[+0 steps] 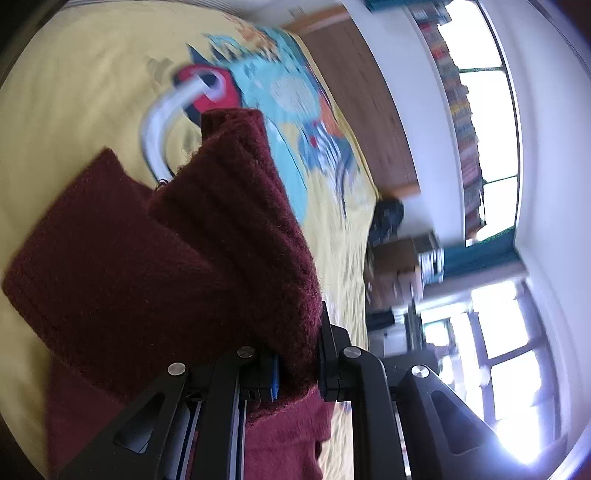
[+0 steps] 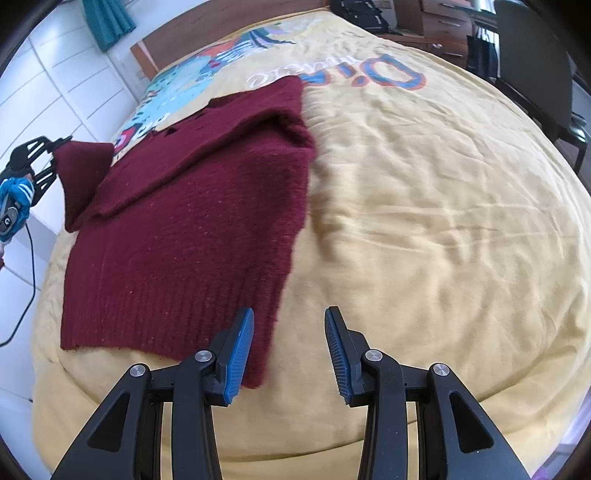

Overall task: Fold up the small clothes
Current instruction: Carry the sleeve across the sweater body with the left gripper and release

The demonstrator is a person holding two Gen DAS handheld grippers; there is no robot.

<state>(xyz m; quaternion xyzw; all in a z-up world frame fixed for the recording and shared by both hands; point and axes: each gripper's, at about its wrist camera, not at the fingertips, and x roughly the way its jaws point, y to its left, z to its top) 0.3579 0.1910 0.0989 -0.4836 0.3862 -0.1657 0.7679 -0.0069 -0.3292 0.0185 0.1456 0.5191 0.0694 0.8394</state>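
One maroon knitted sweater is lying on one bed with a yellow printed cover. Two claws are showing: the left claw at the left edge of the frame, the right claw at the bottom. One teal curtain is hanging in the upper left.

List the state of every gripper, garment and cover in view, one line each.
Left gripper: shut on the sleeve, lifted off the bed.
Right gripper: open, holding nothing, above the hem corner.
Dark red knitted sweater: lying on the bed, one sleeve raised, the other folded across the body.
Yellow printed bed cover: spread, wrinkled.
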